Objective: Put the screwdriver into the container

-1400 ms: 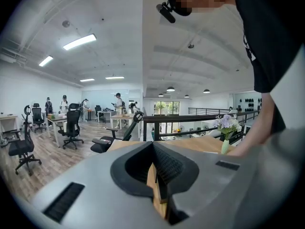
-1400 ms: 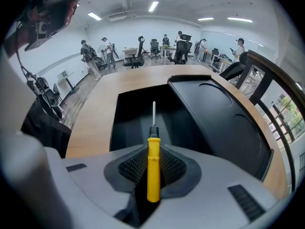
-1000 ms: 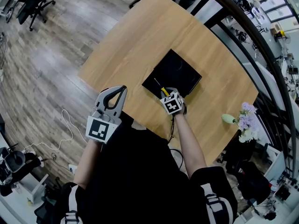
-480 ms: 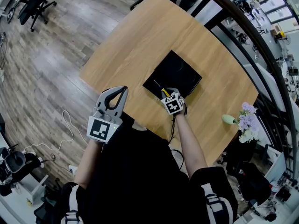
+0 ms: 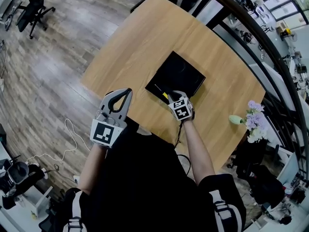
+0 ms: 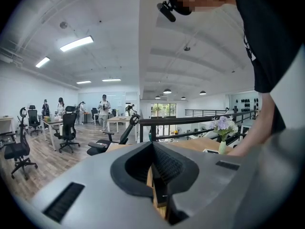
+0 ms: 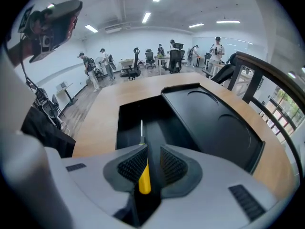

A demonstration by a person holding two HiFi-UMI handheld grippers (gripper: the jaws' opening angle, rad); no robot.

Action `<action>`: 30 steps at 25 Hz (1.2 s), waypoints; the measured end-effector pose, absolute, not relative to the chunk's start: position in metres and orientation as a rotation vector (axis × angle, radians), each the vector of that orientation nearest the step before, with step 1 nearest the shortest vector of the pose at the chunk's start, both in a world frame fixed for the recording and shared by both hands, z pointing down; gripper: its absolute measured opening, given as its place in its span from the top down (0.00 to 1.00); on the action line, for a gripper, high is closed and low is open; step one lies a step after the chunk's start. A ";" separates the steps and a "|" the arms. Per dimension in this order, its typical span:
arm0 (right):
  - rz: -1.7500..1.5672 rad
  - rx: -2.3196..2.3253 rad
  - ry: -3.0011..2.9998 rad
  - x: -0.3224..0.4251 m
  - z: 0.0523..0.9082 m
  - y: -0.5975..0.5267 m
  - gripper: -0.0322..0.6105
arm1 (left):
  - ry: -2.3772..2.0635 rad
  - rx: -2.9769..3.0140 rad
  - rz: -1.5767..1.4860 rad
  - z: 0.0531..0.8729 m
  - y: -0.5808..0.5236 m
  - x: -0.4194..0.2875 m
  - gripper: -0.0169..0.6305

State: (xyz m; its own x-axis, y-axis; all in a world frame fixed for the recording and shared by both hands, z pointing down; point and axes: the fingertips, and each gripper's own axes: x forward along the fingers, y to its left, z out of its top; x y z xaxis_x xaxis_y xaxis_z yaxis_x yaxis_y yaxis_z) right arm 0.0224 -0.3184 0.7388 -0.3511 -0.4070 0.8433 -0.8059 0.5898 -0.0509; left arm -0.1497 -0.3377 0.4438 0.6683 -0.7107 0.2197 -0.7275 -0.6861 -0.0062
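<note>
My worry at this moment was that the screwdriver [image 7: 144, 178] could end half in and half out of the container [image 7: 209, 123]. Its yellow handle lay at the container's near rim, while the thin metal shaft pointed forward into the narrow compartment on the container's left side. If I drew the tool away crookedly, a pad could catch the handle and pull it back over the rim. I could not tell whether the tip already rested on the container's floor. The right gripper [image 7: 148, 168] stood at that near rim with its jaws a little apart. The handle lay lengthwise between them, against the left pad with a dark gap to the other pad, so I judged it was not clamped. The left gripper [image 6: 155, 168] was well apart from the container, its jaws together with nothing between them.
</note>
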 end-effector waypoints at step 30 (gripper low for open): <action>0.496 1.195 -2.212 0.069 0.631 -0.244 0.90 | -1.106 2.888 0.284 0.426 -0.271 -0.088 0.94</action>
State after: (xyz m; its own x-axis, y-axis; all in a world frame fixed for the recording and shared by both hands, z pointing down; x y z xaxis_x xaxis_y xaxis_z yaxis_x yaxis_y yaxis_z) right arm 0.0692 -0.2439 0.6308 -0.4376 -0.6338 0.6378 -0.8454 0.5317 -0.0516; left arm -0.0879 -0.2707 0.4258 0.7298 -0.6587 0.1829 -0.6654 -0.7458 -0.0313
